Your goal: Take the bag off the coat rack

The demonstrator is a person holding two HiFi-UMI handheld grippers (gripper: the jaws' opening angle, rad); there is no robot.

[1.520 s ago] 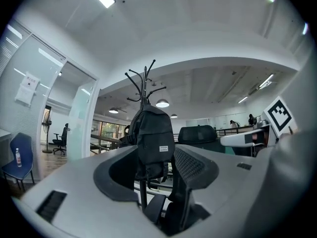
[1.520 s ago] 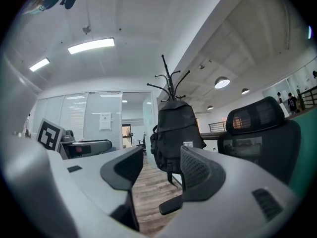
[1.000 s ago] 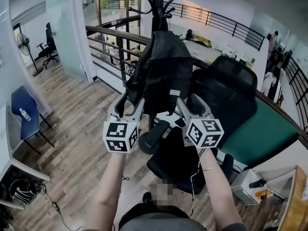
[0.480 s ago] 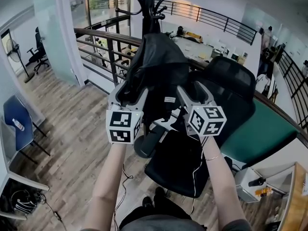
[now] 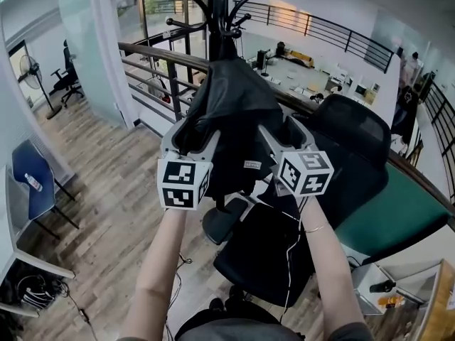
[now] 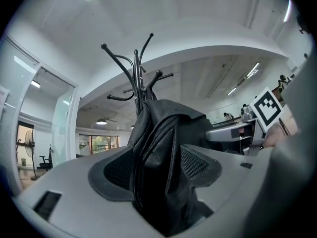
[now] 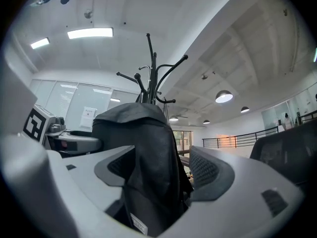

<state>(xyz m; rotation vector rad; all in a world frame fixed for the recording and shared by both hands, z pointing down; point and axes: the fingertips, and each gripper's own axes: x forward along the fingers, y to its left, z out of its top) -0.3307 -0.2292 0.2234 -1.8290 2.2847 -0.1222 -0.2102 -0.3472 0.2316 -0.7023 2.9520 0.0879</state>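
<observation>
A black, soft, leather-look bag (image 5: 231, 119) hangs from a black metal coat rack (image 5: 217, 9) with a slim upright pole and curved, knob-tipped hooks spreading out at its top. The bag sits just under the hooks, against the near side of the pole. Which hook bears it cannot be told. It droops in loose folds with a rounded top. A zip runs down one side, and a small white label shows near its lower edge.

Our L arm (image 5: 161, 261) & R arm (image 5: 323, 268) are bare. We wear a thin band (image 5: 313, 228) on the R wrist & a grey top (image 5: 234, 331) w/ short sleeves.
</observation>
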